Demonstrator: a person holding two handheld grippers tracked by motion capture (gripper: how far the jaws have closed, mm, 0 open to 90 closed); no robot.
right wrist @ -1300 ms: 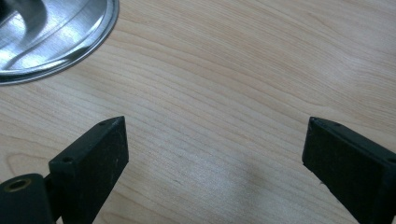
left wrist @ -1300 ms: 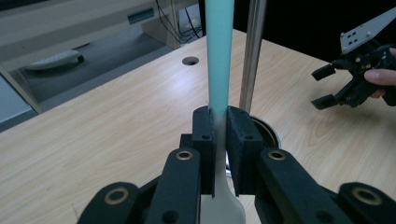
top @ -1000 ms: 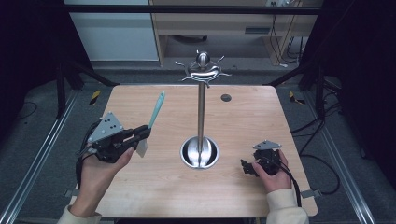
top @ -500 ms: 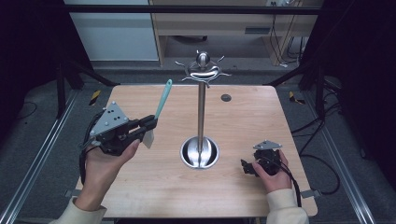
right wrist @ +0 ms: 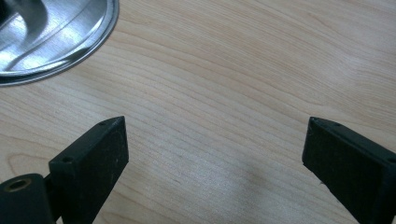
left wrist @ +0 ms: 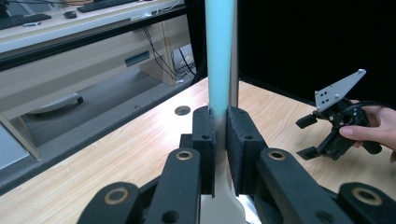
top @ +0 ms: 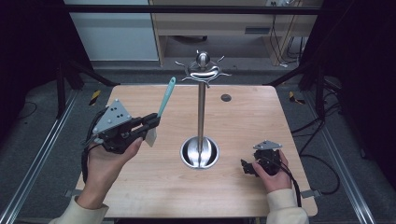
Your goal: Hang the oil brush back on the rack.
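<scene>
Nearest the person, the right hand rests low on the wooden table [top: 154, 196], holding the right gripper [top: 247, 167] with its jaws spread wide apart over bare wood and nothing between them. In the right gripper view the rim of the stand's round metal base [right wrist: 51, 37] lies just beyond the jaws, not touching them.

On the other side, the left hand holds the left gripper [top: 153, 122] raised above the table. Its jaws are clamped tight on a spatula [top: 163, 103], gripping it where the pale blade meets the turquoise handle. The handle points up and away from the person, tilted toward the stand; the blade hangs just below the jaws.

At the middle of the table the metal stand [top: 201, 112] rises upright from its base, with curled hooks [top: 203, 72] and a ball at the top. The spatula's handle tip is near the hooks but apart from them. Farther back, a small dark hole [top: 226, 97] sits in the tabletop.
</scene>
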